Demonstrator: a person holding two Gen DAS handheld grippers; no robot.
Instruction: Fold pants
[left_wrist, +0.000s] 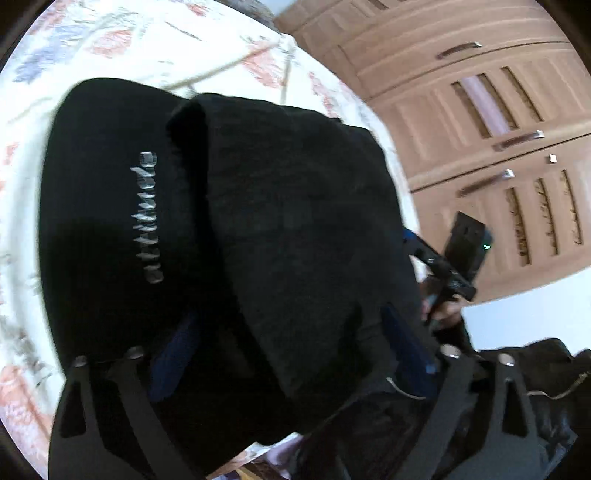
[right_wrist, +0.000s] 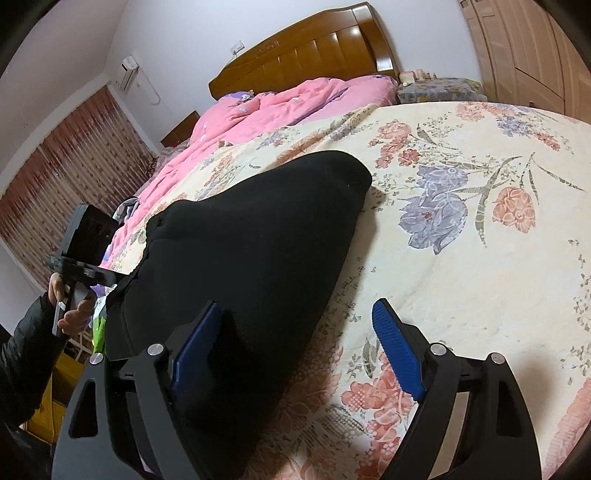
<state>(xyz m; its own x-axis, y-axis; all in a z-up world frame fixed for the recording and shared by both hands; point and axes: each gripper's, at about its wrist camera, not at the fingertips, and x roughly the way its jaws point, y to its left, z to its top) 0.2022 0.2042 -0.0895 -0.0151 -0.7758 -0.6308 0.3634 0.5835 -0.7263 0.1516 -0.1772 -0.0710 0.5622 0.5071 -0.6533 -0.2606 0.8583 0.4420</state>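
Black pants (left_wrist: 258, 240) with white lettering lie bunched and folded over on a floral bedspread (left_wrist: 110, 37). In the left wrist view my left gripper (left_wrist: 295, 354) is open, its blue-padded fingers spread wide with the black fabric lying between and over them. In the right wrist view the pants (right_wrist: 251, 251) lie as a dark folded mass on the bedspread (right_wrist: 461, 258). My right gripper (right_wrist: 295, 347) is open; its left pad (right_wrist: 195, 347) touches the edge of the pants, its right pad (right_wrist: 399, 354) is over bare bedspread.
A wooden wardrobe (left_wrist: 480, 129) stands beside the bed. A pink quilt (right_wrist: 266, 114) and wooden headboard (right_wrist: 306, 55) are at the far end. The other hand-held gripper shows in each view, at right (left_wrist: 458, 258) and at left (right_wrist: 81, 254).
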